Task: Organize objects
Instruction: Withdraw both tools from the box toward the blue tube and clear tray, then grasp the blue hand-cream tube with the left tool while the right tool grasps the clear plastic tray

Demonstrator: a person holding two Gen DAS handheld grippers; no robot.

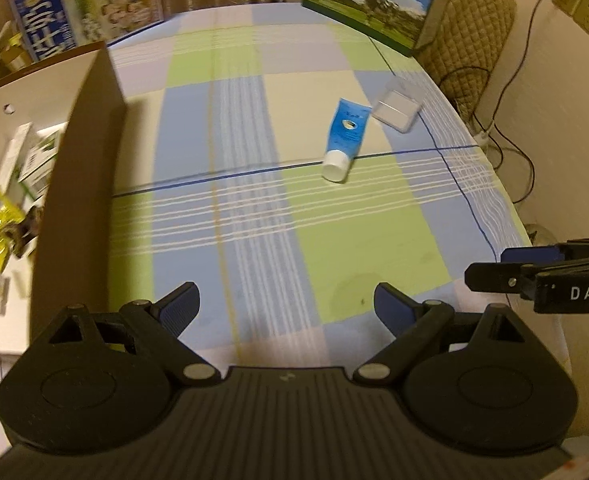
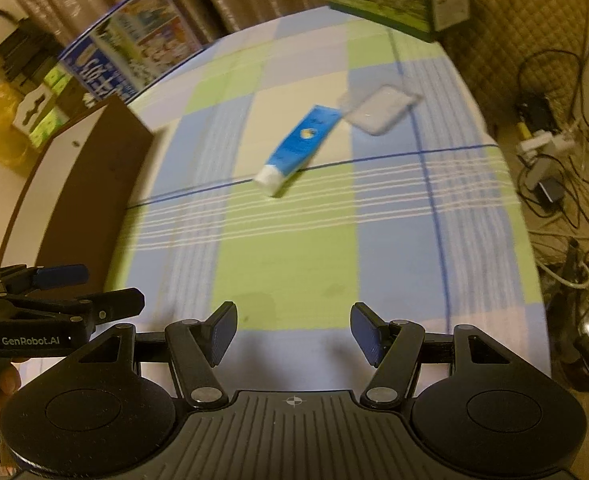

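While my left claw and right claw both hang spread apart and empty above the checked bench, I see the blue squeeze tube with a white cap lying beside a clear plastic case, well ahead.

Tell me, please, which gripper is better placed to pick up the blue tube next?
Probably the right gripper: the blue tube lies almost straight ahead of its open, empty jaws. The left gripper sits nearer the cardboard box.
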